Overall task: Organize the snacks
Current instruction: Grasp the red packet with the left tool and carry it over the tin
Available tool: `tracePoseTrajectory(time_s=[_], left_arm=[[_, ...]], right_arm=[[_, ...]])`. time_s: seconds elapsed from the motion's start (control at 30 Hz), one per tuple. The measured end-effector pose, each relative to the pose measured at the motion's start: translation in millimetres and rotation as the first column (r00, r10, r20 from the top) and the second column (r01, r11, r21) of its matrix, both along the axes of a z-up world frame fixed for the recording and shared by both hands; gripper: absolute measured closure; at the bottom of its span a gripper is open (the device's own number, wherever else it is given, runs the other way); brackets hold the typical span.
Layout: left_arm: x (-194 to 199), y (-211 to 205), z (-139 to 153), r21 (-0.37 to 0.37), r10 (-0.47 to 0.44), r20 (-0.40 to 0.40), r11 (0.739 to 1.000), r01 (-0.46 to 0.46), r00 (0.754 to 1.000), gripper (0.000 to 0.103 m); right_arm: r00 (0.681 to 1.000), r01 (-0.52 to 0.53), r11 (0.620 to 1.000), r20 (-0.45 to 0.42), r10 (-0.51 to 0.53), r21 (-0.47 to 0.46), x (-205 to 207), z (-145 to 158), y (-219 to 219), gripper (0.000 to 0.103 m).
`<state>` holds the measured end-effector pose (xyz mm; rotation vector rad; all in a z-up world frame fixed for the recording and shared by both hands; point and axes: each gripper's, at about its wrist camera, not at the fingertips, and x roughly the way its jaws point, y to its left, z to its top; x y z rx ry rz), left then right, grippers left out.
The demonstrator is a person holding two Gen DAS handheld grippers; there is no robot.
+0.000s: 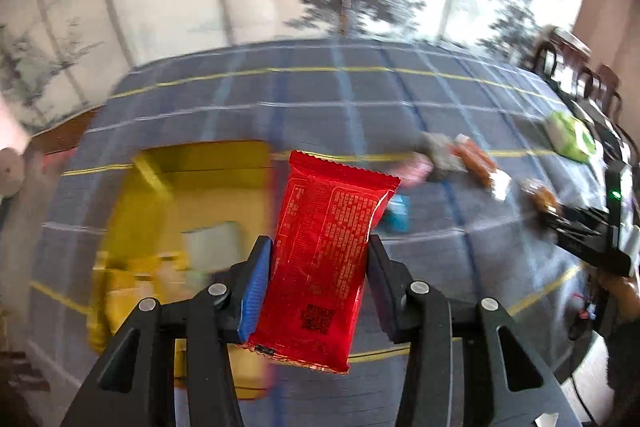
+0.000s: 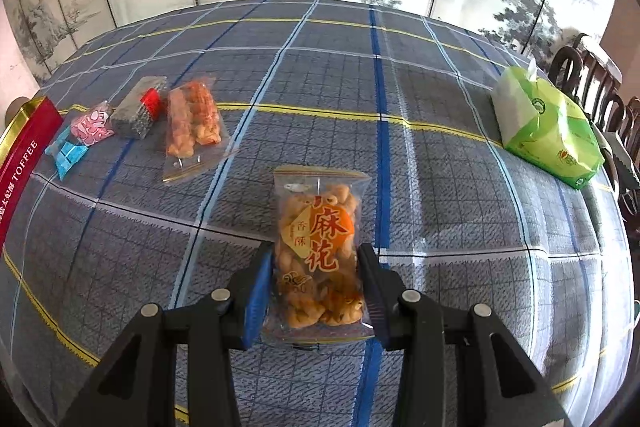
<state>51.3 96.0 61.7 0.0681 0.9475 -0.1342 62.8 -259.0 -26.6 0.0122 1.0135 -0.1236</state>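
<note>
In the left wrist view my left gripper is shut on a red foil snack packet, held upright above the checked tablecloth. Below and to the left lies an open yellow tin, blurred, with some packets inside. My right gripper is shut on a clear packet of golden fried dough twists with an orange label. Whether that packet rests on the cloth I cannot tell. The right gripper also shows at the right edge of the left wrist view.
Loose snacks lie at the left: a clear bag of orange pieces, a grey packet, a pink one, a blue one. A red toffee tin is at the far left. A green tissue pack and chairs are at the right.
</note>
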Motion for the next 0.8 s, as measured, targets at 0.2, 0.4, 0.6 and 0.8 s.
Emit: tracePoseTrajectory(time_s=[0.2,0.4,0.6,0.8], left_arm=[[3,65,-1,0.032,0.121,-0.003,0.992,-0.121,0.993,0.060],[9,106,-26,0.066,0.179,-0.043,0.982,-0.176,0.983,0.060],[12,124,-53,0.089,0.200,-0.077,0.977,-0.193,0.977,0.060],[12,133,-64,0.099,0.201,-0.062,0.976,-0.195,0.978,0.060]], right_arm=[[1.000,0.027,1.000,-0.007,-0.027,-0.005,0,1,2,0.061],[0.999,0.051,0.999,-0.014,-0.051,-0.009,-1,3,6,0.063],[0.997,0.078,0.997,0.006,-0.078,0.008,-5,16,12,0.063],[0.998,0.029,0.999,0.046,-0.030,0.034,-5,43,46,0.063]])
